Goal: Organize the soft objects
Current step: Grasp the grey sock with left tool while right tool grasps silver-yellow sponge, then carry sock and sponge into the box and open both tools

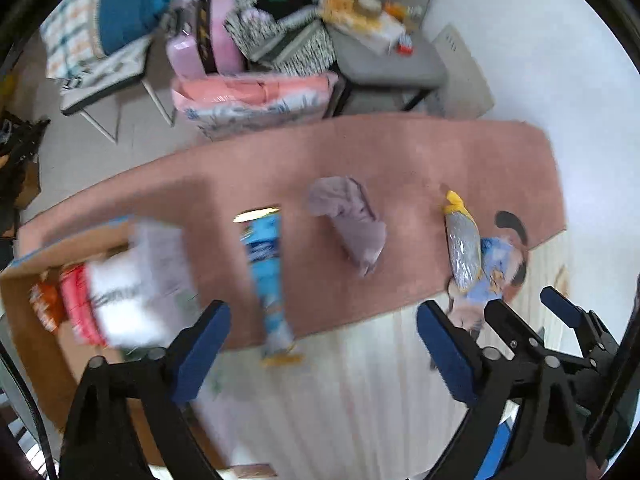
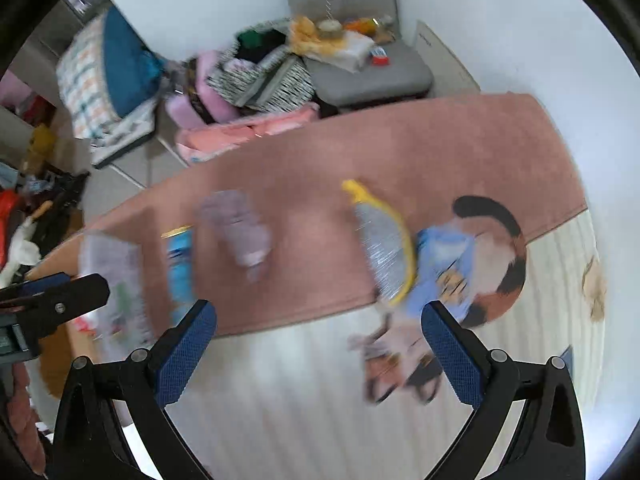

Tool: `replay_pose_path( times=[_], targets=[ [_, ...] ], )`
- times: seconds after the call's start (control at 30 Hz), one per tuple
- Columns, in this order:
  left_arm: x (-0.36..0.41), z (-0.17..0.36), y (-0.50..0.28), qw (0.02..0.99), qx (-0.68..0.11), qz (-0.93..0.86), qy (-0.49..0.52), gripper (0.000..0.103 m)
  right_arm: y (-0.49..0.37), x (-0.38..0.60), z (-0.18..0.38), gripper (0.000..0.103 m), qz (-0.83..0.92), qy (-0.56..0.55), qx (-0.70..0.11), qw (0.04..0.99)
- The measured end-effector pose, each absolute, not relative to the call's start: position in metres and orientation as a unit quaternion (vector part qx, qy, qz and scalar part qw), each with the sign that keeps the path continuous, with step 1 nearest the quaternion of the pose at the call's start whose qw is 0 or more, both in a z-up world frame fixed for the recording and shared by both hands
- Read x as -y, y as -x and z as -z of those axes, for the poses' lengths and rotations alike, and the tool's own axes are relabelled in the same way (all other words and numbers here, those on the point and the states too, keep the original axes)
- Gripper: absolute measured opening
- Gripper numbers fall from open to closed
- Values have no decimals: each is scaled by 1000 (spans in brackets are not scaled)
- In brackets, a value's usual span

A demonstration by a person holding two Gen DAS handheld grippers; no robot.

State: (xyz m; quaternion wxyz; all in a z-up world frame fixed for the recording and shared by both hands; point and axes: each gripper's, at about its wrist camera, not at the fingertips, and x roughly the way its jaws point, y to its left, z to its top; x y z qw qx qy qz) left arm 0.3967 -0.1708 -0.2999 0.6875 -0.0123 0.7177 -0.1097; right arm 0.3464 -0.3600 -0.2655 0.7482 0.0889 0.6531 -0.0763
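Pink fabric (image 1: 400,152) spread over the far part of the bench (image 1: 360,380), pale striped surface bare on the near part. Laid across the pink in a loose row, left to right: a blue snack packet (image 1: 266,272) reaching past the near edge of the fabric, a crumpled mauve cloth (image 1: 352,224) alone in the middle, a silver pouch with yellow trim (image 1: 464,248), and just beside that pouch, possibly touching, a plush toy in a light blue top (image 1: 496,264) (image 2: 460,272) with dark ears. At far left, a cardboard box (image 1: 32,312) already holding white, red and orange packets.

Both views motion-blurred, so fine contact hard to judge. Left gripper (image 1: 324,352) hanging above the near bench with fingers (image 1: 200,348) spread wide, nothing between them. Right gripper (image 2: 320,352) likewise wide apart and empty, aimed roughly between the mauve cloth and the plush toy; its tips also visible at the right edge of the left view.

Step in hand, by appearance: between picks, choosing the next soft item. Partway through at most, with four things loose on the pink. Next move calls for lowering over one item, likely the plush toy for the right side or the packet for the left, closing on a bunched fold, then carrying leftward to the box.
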Motion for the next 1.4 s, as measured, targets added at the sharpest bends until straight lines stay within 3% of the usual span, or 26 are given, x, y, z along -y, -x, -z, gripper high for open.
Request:
replay_pose_path(
  times=[0.07, 0.13, 0.37, 0.53, 0.57, 0.6, 0.63, 0.67, 0.7, 0.77, 1.1, 1.4],
  targets=[
    [189, 329, -414, 666, -738, 108, 9, 89, -366, 381, 290, 101, 73, -95, -671, 731],
    [203, 351, -428, 653, -750, 104, 6, 80, -381, 391, 311, 100, 65, -101, -687, 717],
    [227, 414, -454, 610, -788, 81, 14, 79, -405, 410, 374, 87, 53, -101, -734, 669],
    [239, 442, -456, 594, -802, 70, -5, 79, -410, 415, 402, 86, 48, -92, -755, 647],
    [241, 446, -455, 591, -803, 69, -9, 76, -410, 416, 407, 86, 50, -92, -757, 645],
    [244, 450, -454, 588, -806, 69, -12, 63, -409, 416, 412, 85, 50, -90, -761, 641],
    [246, 450, -453, 593, -802, 66, -22, 63, -408, 417, 417, 74, 52, -87, -763, 638],
    [249, 448, -453, 601, -796, 66, -32, 50, -406, 418, 423, 57, 60, -80, -766, 635],
    [251, 445, -451, 606, -791, 67, -45, 44, -404, 419, 425, 52, 68, -79, -767, 633],
    [251, 438, -448, 617, -782, 69, -50, 44, -402, 419, 422, 45, 75, -83, -759, 642],
    [222, 341, -412, 699, -707, 92, -53, 44, -360, 368, 339, 42, 40, -105, -701, 704],
    [91, 228, -323, 756, -648, 93, 14, 44, -292, 230, 248, 42, -62, -135, -656, 740]
  ],
)
